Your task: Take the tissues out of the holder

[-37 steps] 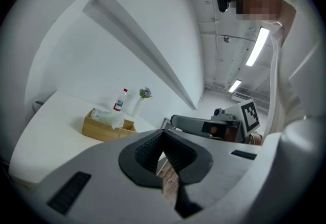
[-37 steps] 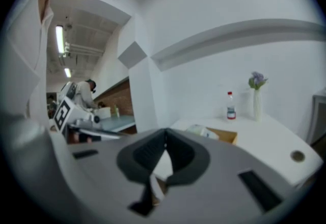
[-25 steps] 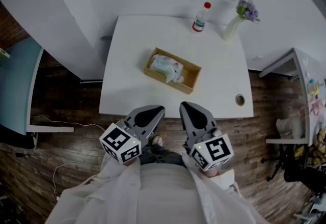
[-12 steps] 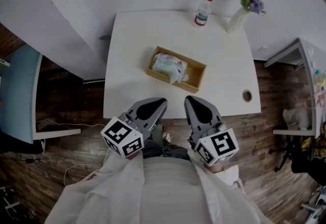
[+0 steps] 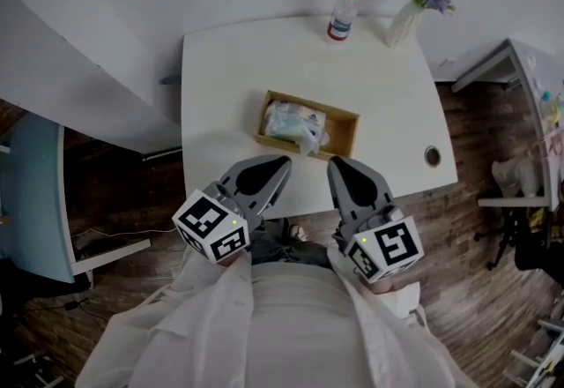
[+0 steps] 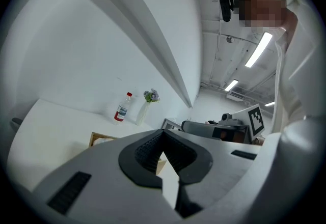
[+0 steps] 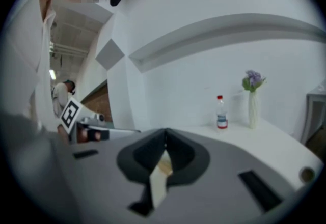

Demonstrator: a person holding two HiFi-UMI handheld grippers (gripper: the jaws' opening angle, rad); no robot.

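a: where is the tissue pack seen?
b: the tissue pack is seen lying in the wooden holder, toward its left end. the holder is set near the middle of the white counter, a little askew.
a: how are the grippers held?
b: the left gripper and the right gripper are held side by side over the counter's near edge. both are pointed toward the holder, close to it but apart from it.
a: what is made out of the fingers?
b: in the left gripper view the fingers are seen clenched, tips met, with nothing caught between them. the same is shown in the right gripper view: fingers clenched and empty.
a: what else is carried by the counter?
b: a red-capped bottle and a white vase of purple flowers are stood at the far edge, well apart from the holder. a round cable hole is seen near the right corner.
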